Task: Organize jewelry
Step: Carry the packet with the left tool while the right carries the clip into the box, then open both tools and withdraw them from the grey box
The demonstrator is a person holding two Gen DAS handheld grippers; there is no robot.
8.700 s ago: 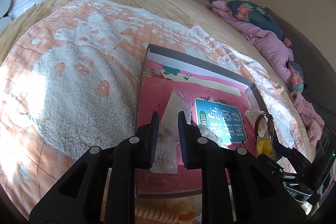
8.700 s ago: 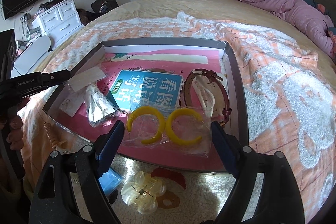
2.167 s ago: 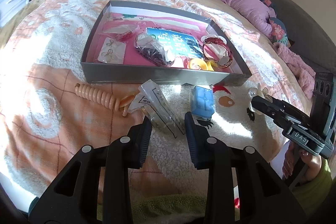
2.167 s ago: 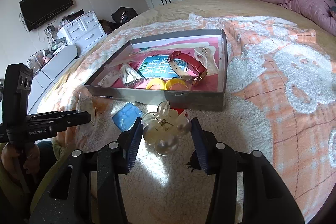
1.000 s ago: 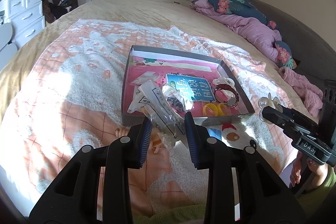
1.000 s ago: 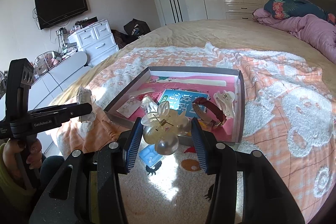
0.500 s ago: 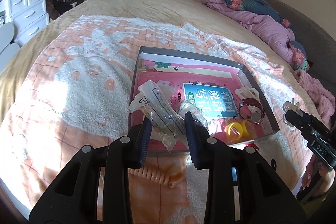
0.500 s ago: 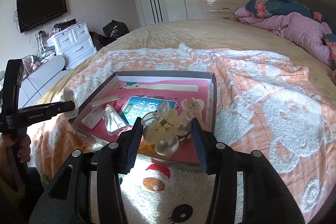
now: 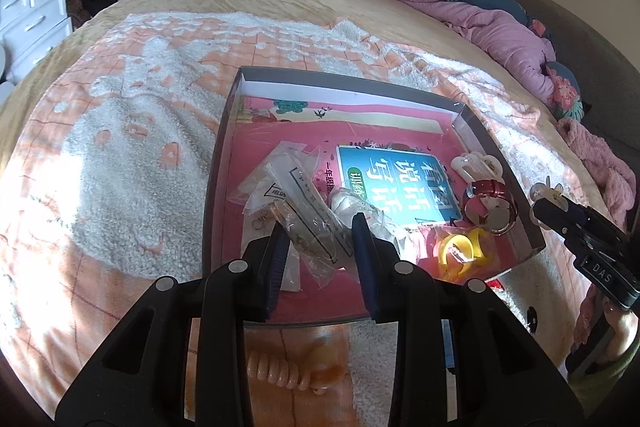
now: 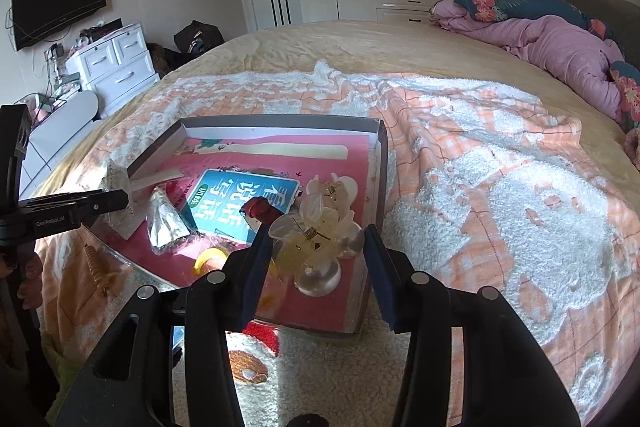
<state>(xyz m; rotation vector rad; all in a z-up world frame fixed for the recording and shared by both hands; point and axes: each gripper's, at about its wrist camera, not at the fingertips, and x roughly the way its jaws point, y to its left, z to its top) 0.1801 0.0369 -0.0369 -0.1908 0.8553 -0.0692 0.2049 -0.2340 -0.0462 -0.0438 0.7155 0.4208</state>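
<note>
A shallow grey box [image 9: 498,155] [image 10: 382,163] with a pink lining lies on the bed. My left gripper [image 9: 320,233] [image 10: 120,201] is shut on a clear plastic packet [image 9: 310,209] and holds it over the box's near left part. My right gripper [image 10: 316,245] [image 9: 538,205] is shut on a translucent pearl hair claw [image 10: 316,247] over the box's near right corner. Inside the box lie a blue card [image 9: 394,183], a red watch [image 9: 490,197], a white hair claw [image 9: 474,165], yellow bangles in plastic [image 9: 462,247] and a silvery bag [image 10: 166,223].
A peach spiral hair tie [image 9: 280,373] lies on the orange and white blanket [image 9: 120,147] in front of the box. A pink quilt and floral pillow [image 10: 560,39] are at the bed's far right. White drawers [image 10: 116,67] stand left of the bed.
Both grippers have moved forward and lower, from in front of the box to over it, each with its item still held. The box looms larger in both views.
</note>
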